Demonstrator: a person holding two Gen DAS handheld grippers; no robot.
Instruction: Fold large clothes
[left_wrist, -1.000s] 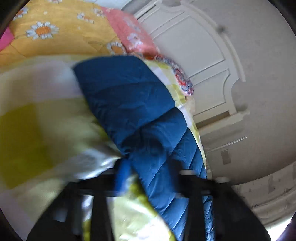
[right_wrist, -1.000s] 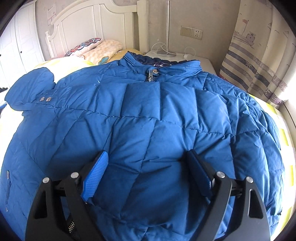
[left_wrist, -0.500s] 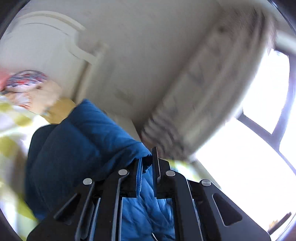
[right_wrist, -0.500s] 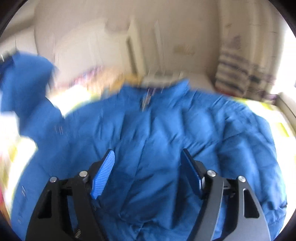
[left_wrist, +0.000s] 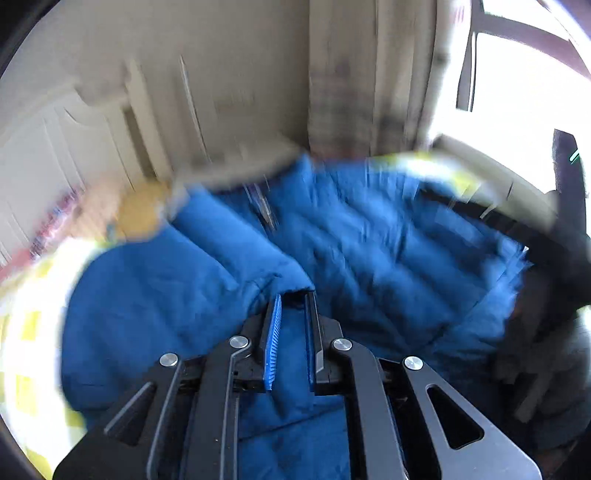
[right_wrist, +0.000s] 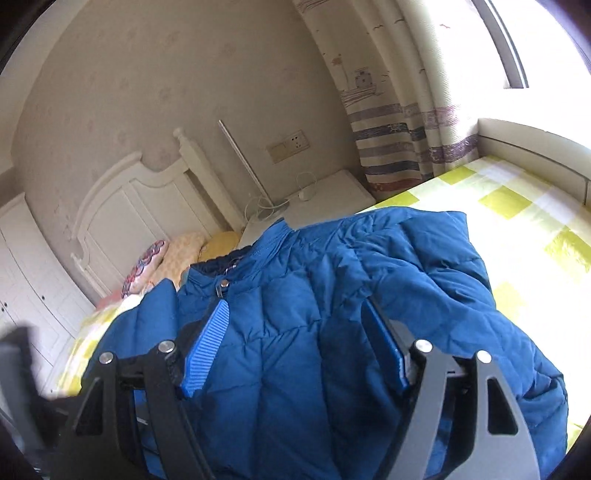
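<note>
A blue quilted down jacket lies front up on a bed with a yellow-green checked sheet. My left gripper is shut on the jacket's sleeve and holds it over the jacket's body; the view is blurred. My right gripper is open, its jaws wide apart just above the jacket's chest, below the collar. The folded-in sleeve shows at the left of the right wrist view.
A white headboard and pillows stand at the bed's far end. A white nightstand with cables sits beside a striped curtain. White wardrobe doors are at the left. A bright window is at the right.
My left gripper has closed on the sleeve and swung it from the bed's left side over the jacket's body. My right gripper has tilted and shifted; its jaws stay open.
</note>
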